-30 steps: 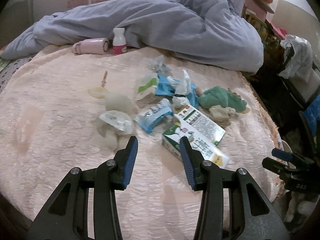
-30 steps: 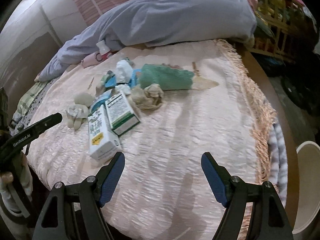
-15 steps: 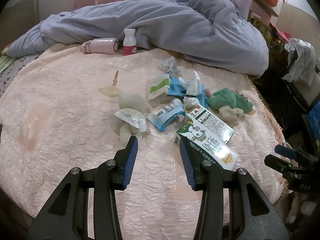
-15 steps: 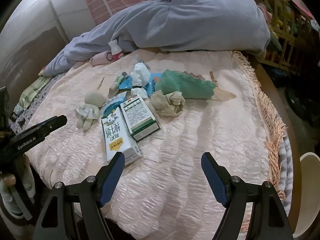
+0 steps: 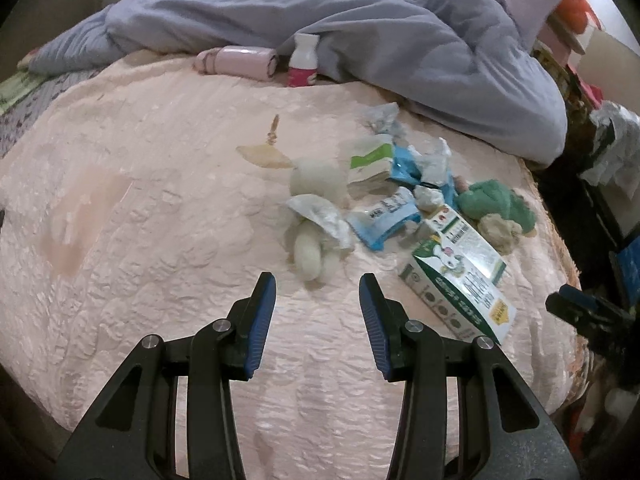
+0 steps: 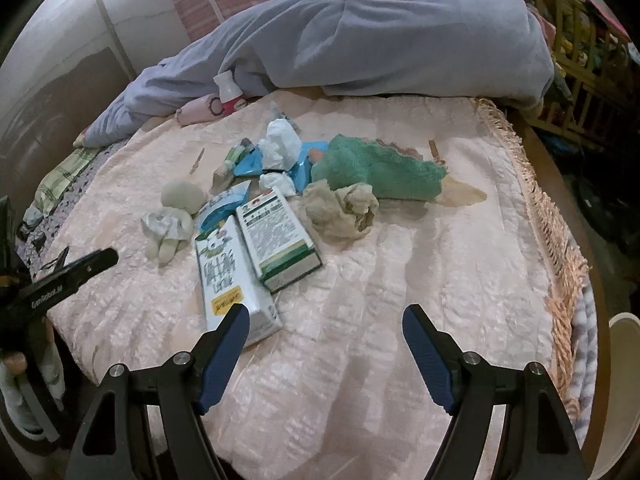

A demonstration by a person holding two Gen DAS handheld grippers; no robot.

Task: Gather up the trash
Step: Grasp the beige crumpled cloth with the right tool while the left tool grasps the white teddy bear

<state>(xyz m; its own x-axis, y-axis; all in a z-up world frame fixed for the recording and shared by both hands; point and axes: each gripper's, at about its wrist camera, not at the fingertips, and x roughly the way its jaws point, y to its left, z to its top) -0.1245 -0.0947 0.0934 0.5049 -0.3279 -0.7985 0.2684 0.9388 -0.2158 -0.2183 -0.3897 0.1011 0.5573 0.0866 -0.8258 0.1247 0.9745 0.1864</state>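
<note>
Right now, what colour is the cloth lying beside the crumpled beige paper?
Green, a teal-ish shade. The cloth shows best in the right wrist view.

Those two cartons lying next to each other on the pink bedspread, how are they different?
The white carton is longer and reaches closest to the right gripper; the green-edged carton is shorter and lies further back. The white carton shows a cartoon cow and a yellow label; the green-edged carton shows a panel of fine print. Both lie flat, side by side, among the litter on the bedspread.
</note>
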